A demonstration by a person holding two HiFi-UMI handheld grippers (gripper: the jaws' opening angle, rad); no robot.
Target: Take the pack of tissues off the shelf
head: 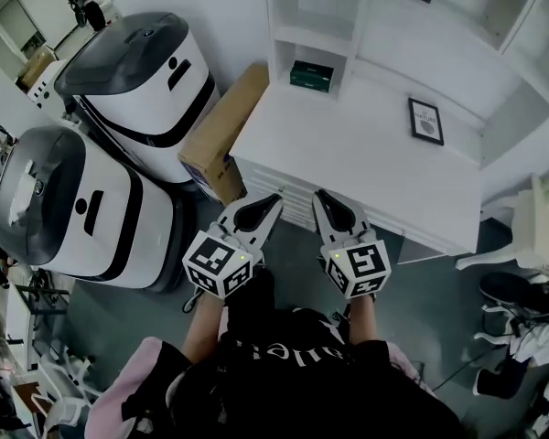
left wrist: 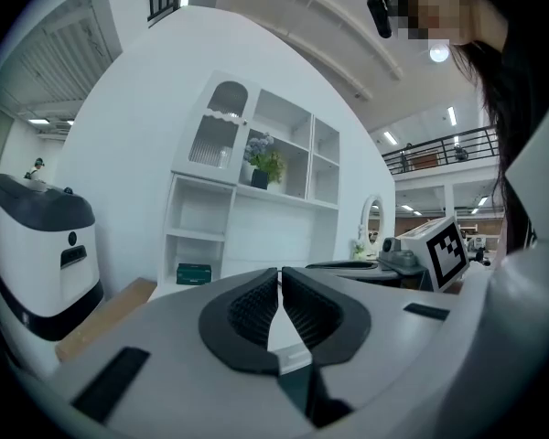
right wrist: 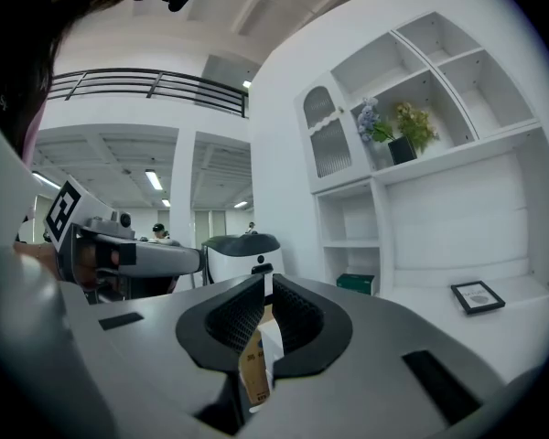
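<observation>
Currently we hold both grippers side by side in front of the near edge of the white desk (head: pixel 348 154). Left gripper (head: pixel 274 198): jaws pressed together, nothing between them. Right gripper (head: pixel 319 194): jaws likewise together, empty. The green pack of tissues (head: pixel 311 75) sits in the bottom left compartment of the shelf unit (head: pixel 281 16) at the back of the desk, well apart from both grippers. A small framed picture (head: pixel 425 121) sits on the desk to its right. A cardboard box (head: pixel 221 140) sits just beside the desk's left end.
</observation>
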